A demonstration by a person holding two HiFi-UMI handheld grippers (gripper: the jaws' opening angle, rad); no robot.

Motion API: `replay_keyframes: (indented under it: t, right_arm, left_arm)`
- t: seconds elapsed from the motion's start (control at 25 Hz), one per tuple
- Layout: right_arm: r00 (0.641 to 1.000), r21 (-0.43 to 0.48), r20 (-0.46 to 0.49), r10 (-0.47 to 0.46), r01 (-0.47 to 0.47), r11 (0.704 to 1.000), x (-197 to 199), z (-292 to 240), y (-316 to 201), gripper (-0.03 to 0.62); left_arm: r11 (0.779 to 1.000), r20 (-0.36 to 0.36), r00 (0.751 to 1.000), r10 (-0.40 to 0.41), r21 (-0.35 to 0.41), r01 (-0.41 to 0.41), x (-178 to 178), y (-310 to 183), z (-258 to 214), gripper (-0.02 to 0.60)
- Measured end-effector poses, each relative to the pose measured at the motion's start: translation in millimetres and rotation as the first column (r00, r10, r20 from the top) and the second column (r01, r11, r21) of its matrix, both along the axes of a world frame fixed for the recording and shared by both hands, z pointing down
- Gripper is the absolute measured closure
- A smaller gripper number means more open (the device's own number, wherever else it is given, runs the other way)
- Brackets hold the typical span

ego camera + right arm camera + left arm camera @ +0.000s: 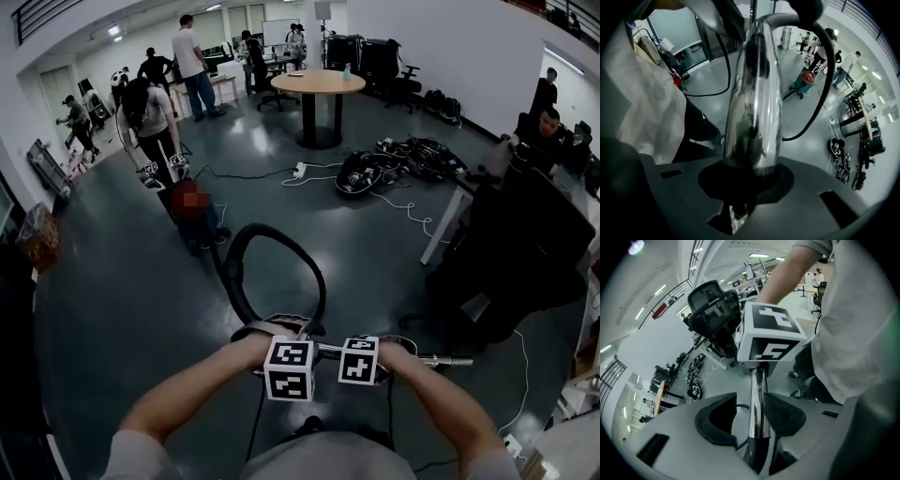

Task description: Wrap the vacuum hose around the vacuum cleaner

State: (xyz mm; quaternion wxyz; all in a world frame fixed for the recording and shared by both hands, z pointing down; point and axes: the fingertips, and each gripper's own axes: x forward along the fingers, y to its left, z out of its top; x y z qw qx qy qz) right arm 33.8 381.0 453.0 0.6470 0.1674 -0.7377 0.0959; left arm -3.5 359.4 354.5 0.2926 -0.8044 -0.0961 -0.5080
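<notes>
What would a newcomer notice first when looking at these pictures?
A shiny chrome tube sits low in the head view, between the jaws of both the left gripper and the right gripper. From it a black hose loops over the grey floor toward the red vacuum cleaner.

I find the grey floor open along its left side, with free passage out to the red vacuum cleaner. Dead ahead, the black ribbed vacuum hose rises in a tall loop. The chrome metal vacuum tube lies crosswise just below it. On the right, a black office chair and a white desk close the way. Farther out, black bags and white cables clutter the floor near its far right.
</notes>
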Motion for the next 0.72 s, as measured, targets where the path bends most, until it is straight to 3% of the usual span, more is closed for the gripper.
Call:
replay_keyframes:
  t: [0.12,0.28,0.48,0.72]
  right_arm:
    - [0.998,0.006,-0.049,-0.029,0.029,1.0,1.9,-2.9,-9.1,0.525]
    - [0.983,0.001,-0.149,-0.108,0.11,0.994,14.9,1.1,-16.0,0.528]
    - [0.979,-0.017,-0.142,-0.147,0.146,0.989,18.1,6.3,-33.0,0.528]
    - [0.98,-0.022,-0.081,-0.182,0.181,0.983,28.2,-3.4,-69.9,0.528]
  left_arm:
    - [0.999,0.076,0.997,0.013,-0.045,-0.01,-4.8,-3.6,21.8,0.41]
    - [0.988,0.097,0.995,-0.019,-0.149,0.034,-5.8,-2.3,47.1,0.409]
    - [0.973,0.097,0.993,-0.066,-0.214,0.085,3.9,-14.0,63.2,0.408]
    - [0.947,0.08,0.979,-0.189,-0.25,0.203,32.9,-51.2,80.5,0.408]
